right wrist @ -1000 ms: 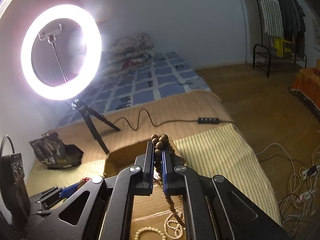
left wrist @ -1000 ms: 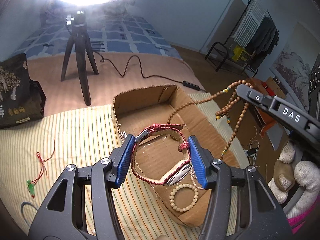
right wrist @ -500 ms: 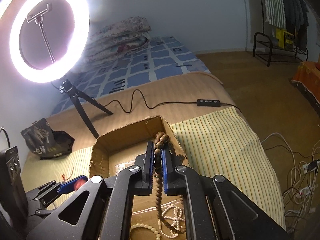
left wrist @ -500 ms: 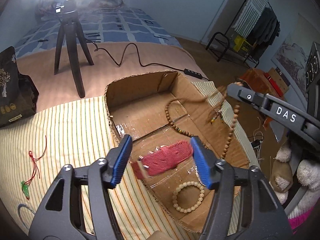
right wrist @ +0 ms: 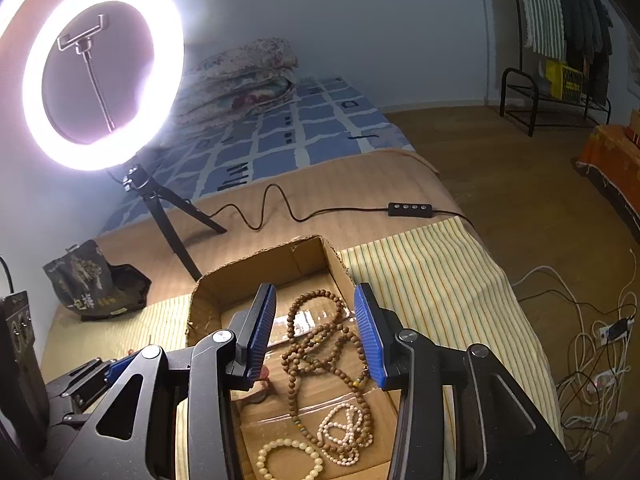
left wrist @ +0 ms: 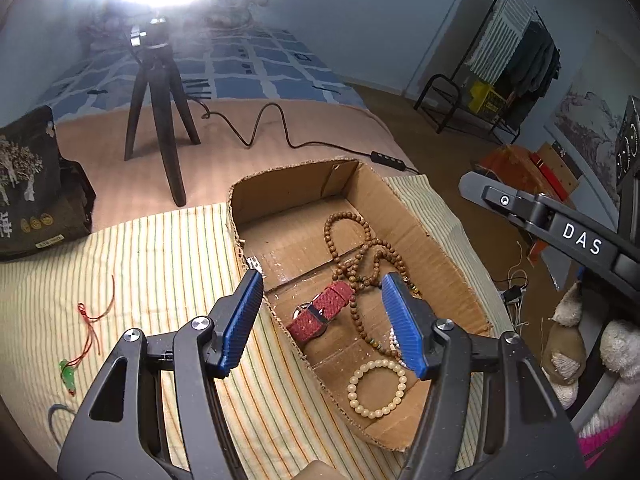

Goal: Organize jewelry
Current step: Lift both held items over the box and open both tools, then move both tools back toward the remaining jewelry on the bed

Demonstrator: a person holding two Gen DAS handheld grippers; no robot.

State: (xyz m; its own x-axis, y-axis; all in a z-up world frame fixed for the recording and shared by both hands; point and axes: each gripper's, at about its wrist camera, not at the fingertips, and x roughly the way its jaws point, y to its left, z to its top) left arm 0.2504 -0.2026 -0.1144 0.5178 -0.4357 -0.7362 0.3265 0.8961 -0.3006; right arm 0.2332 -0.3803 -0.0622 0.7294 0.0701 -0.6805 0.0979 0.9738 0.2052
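With both the left gripper (left wrist: 322, 324) and right gripper (right wrist: 316, 334) spread apart and empty above the cardboard box (left wrist: 436, 248), the red cord pendant (left wrist: 86, 336) at nine o'clock should next be pinched gently by its cord.

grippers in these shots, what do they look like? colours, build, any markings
Both the left gripper and right gripper match: black plastic frames with triangular cutouts and silver screws, ending in ribbed blue pads. The right one's body, seen from the left wrist, bears white "DAS" lettering. No cables visible on either.
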